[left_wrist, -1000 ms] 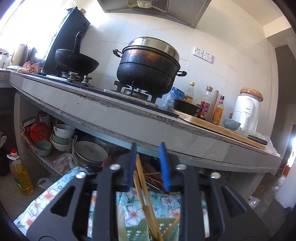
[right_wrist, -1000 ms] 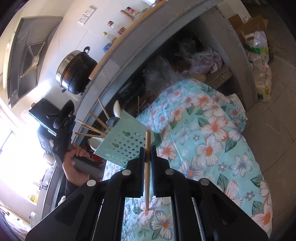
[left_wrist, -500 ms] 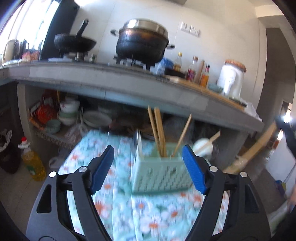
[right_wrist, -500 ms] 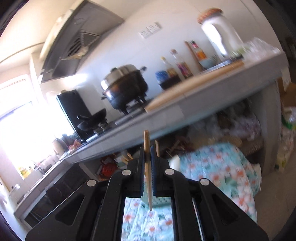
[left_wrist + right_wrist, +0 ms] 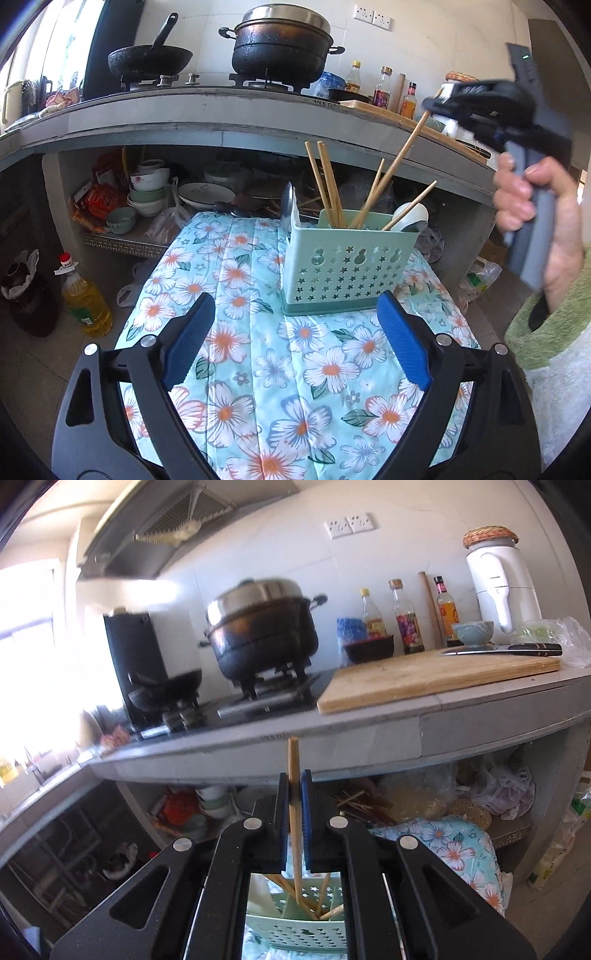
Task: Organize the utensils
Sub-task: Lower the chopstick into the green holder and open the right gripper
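Note:
A pale green star-punched utensil holder [image 5: 351,273] stands on the floral cloth and holds several wooden chopsticks [image 5: 325,184] and a white spoon [image 5: 410,216]. My left gripper [image 5: 295,297] sits just in front of it. Its jaws are opening wide and nothing is between them. My right gripper [image 5: 430,105], held in a hand, hovers above the holder at upper right. It is shut on a single chopstick [image 5: 391,166] that slants down into the holder. In the right wrist view that gripper [image 5: 294,779] pinches the chopstick [image 5: 293,760] upright, with the holder [image 5: 295,926] directly below.
A floral cloth [image 5: 258,369] covers the low table. Behind it runs a concrete counter [image 5: 221,125] with a pot [image 5: 280,48], a wok [image 5: 147,61], bottles and a cutting board [image 5: 424,679]. Bowls and plates fill the shelf underneath. An oil bottle [image 5: 86,302] stands on the floor at left.
My left gripper let go of the chopsticks in the holder, pulled back and spread wide. My right gripper rose, rolled upright and carried its chopstick over the holder.

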Available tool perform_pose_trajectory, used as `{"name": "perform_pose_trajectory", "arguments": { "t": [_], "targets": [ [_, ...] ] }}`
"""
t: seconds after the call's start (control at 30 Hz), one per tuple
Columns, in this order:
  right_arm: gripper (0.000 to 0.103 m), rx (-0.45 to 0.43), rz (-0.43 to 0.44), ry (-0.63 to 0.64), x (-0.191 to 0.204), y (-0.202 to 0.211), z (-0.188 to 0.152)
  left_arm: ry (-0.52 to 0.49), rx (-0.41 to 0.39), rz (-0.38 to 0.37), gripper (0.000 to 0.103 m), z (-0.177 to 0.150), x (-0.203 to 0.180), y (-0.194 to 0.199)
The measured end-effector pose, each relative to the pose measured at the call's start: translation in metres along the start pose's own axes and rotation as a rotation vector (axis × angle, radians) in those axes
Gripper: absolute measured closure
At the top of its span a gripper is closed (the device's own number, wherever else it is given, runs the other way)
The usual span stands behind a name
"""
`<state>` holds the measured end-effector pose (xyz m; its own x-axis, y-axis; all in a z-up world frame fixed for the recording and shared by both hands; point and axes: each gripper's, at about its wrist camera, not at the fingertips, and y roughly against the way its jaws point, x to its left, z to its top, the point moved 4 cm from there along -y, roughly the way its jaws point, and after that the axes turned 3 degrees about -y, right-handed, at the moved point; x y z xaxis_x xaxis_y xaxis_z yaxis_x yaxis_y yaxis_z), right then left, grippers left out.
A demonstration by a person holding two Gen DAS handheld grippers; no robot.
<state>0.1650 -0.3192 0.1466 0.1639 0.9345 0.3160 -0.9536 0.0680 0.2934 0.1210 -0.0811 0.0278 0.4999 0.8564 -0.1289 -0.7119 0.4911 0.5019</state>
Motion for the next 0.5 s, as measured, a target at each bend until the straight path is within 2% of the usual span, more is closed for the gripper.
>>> {"name": "perform_pose_trajectory", "arguments": {
  "t": [0.13, 0.27, 0.33, 0.4, 0.5],
  "targets": [
    [0.096, 0.078, -0.036, 0.025, -0.001, -0.030, -0.025, 0.008, 0.011, 0.003, 0.016, 0.001, 0.000, -0.002],
    [0.095, 0.194, -0.081, 0.050, -0.007, -0.051, -0.045, 0.011, 0.022, 0.003, 0.014, 0.001, -0.001, -0.004],
    [0.087, 0.194, -0.096, 0.060, -0.008, -0.046, -0.045, 0.007, 0.024, 0.007, 0.013, 0.001, -0.002, -0.005],
    [0.064, 0.149, -0.089, 0.059, -0.007, -0.030, -0.039, 0.002, 0.025, 0.010, 0.012, 0.001, -0.003, -0.006],
    [0.058, 0.081, -0.089, 0.060, -0.011, -0.004, -0.029, 0.004, 0.026, 0.013, 0.011, 0.002, -0.003, -0.008]
  ]
}}
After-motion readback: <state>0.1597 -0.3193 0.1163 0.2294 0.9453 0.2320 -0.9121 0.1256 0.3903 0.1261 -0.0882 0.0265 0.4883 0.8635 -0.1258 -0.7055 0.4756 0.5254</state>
